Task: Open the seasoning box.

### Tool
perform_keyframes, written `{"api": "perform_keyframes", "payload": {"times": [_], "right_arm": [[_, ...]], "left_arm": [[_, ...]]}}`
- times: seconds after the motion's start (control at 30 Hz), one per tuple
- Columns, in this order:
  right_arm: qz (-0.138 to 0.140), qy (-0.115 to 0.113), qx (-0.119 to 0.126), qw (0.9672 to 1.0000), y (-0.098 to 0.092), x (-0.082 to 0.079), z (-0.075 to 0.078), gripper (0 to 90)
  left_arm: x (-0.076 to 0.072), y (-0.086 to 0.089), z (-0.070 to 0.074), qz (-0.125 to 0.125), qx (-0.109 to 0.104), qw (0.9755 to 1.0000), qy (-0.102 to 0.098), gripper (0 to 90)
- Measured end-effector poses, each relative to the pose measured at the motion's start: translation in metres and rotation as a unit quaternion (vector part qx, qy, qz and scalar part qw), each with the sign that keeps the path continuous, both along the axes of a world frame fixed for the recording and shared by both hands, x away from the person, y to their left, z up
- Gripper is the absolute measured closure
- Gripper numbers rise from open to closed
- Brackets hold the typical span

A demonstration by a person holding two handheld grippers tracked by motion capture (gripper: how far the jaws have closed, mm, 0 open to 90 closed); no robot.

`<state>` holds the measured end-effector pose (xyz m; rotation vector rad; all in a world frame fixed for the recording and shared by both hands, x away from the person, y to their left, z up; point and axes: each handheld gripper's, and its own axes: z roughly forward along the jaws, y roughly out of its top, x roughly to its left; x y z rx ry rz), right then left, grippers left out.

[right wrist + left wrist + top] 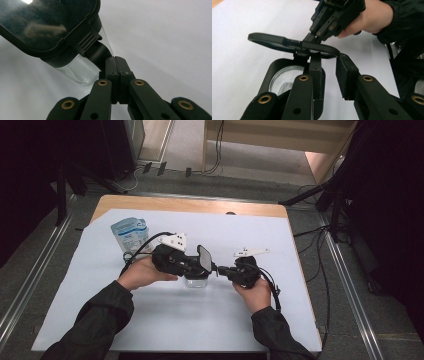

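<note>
A clear jar (196, 281) with hinged lid (204, 258) is noted mid-desk (280, 320): rigid, smooth, probably light. The right hand-held gripper (115, 65) is clamped on the lid tab; the left hand-held gripper (329, 72) is parted around the rim.

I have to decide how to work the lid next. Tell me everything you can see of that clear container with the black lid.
The container is a small clear jar, glass or plastic, upright on the white sheet at mid-table. It has a black collar and a hinged black flip lid with a glossy panel, now swung open and standing up. The right tool is shut on the lid's latch tab; the left tool is open, one jaw against the collar by the hinge.
</note>
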<state>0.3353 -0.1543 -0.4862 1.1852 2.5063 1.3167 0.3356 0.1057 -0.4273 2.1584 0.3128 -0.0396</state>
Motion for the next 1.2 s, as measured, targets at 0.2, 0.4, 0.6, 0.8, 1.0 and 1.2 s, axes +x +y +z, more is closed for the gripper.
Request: {"api": "perform_keyframes", "payload": {"times": [0.2,0.4,0.6,0.8,1.0,1.2], "right_arm": [[-0.003,-0.002,0.003,1.0000,0.000,-0.001,-0.001,90.0],[-0.006,0.000,0.003,1.0000,0.000,-0.002,-0.001,90.0],[-0.006,0.000,0.002,1.0000,0.000,-0.003,0.000,90.0],[-0.009,0.000,0.005,0.9999,0.000,-0.004,-0.001,90.0],[-0.009,0.001,0.006,0.9999,0.000,-0.004,-0.001,90.0],[-0.011,0.000,0.005,0.9999,0.000,-0.004,-0.001,90.0]], "left_arm": [[0.003,-0.008,0.002,-0.005,-0.004,1.0000,0.002,76.1],[0.006,-0.021,0.004,-0.009,-0.001,1.0000,0.001,75.8],[0.007,-0.028,0.000,-0.014,0.008,0.9999,0.003,78.0],[0.007,-0.029,-0.002,-0.022,0.003,0.9997,0.011,84.5],[0.007,-0.029,-0.003,-0.026,-0.001,0.9995,0.015,88.0],[0.007,-0.032,-0.004,-0.026,-0.002,0.9996,0.016,87.8]]}}
